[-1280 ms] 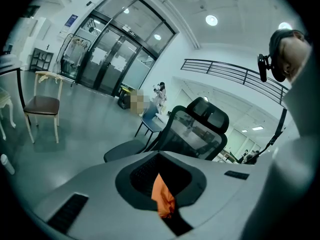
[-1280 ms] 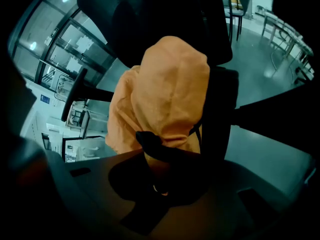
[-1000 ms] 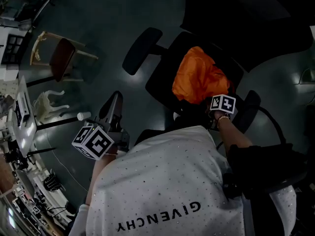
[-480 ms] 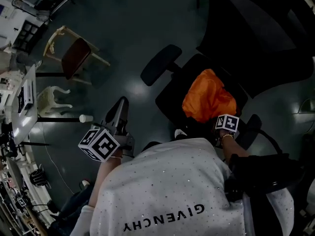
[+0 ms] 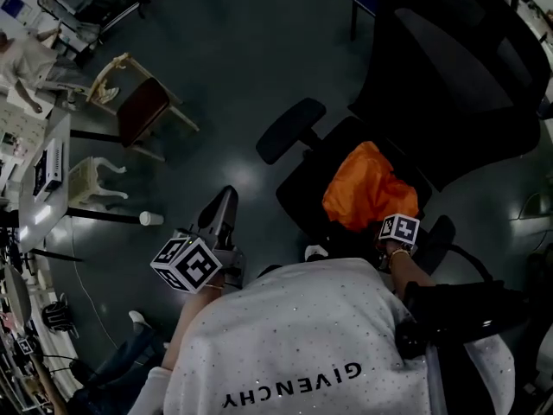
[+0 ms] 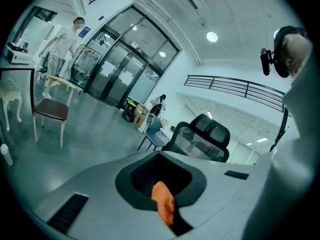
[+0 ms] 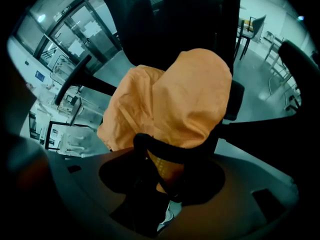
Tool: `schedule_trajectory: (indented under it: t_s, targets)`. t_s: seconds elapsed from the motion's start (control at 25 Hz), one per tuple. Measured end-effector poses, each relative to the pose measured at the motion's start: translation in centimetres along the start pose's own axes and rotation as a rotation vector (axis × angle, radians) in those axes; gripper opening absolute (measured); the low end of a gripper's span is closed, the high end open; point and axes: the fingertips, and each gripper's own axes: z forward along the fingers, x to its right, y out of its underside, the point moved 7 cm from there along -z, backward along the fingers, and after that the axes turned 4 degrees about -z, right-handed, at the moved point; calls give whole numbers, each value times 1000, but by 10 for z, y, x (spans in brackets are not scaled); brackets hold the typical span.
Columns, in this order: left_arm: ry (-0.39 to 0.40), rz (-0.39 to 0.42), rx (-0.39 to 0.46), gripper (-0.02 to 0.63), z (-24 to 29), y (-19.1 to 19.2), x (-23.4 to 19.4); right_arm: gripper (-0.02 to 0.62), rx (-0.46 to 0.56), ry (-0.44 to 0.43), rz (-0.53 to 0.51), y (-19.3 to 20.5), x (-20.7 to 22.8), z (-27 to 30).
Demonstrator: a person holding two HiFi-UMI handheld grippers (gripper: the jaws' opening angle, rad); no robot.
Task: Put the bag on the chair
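Head view: the orange bag point(image 5: 367, 188) lay on the seat of the black office chair point(image 5: 458, 67), at about 2 o'clock from the person; the right gripper point(image 5: 393, 221) sat at the bag's near edge, touching it; the left gripper point(image 5: 225, 199) hung well apart at 10 o'clock over bare floor, near a cup point(image 5: 149, 219).

Left gripper view: the left gripper point(image 6: 163, 204) had its jaws together on nothing, only its own orange tip showing; it pointed across the room, away from the bag.

Right gripper view: the right gripper point(image 7: 165, 176) was clamped on the bag's black strap point(image 7: 172, 151); the bag point(image 7: 175, 99) bulged at 12 o'clock, filling the view, with the chair point(image 7: 165, 24) dark behind it.

The bag seemed already seated, so release was likely the step in hand; to do it well, let the whole weight settle mid-seat first, slacken the strap, part the jaws fully, then draw back toward 6 o'clock along the jaws' own line so the loop did not snag and drag the bag off the front edge; the soft cloth might slump.
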Motion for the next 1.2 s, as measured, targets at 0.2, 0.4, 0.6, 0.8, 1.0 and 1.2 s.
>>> schedule_trajectory:
  t_s: [0.2, 0.4, 0.6, 0.8, 1.0, 1.2]
  targets:
    - [7, -7, 13, 2, -6, 0, 2, 300, 54, 10, 62, -6, 0, -13]
    - [20, -6, 20, 2, -17, 4, 10, 311, 160, -15, 219, -7, 5, -29]
    - [59, 11, 26, 2, -25, 10, 26, 314, 240, -57, 194, -9, 1, -47]
    - [88, 12, 51, 2, -43, 7, 28, 311, 334, -72, 173, -7, -13, -71]
    - [122, 7, 61, 2, -70, 14, 34, 311, 410, -105, 104, 6, -24, -98]
    - [134, 2, 77, 2, -106, 22, 37, 311, 449, -122, 53, 30, -27, -119]
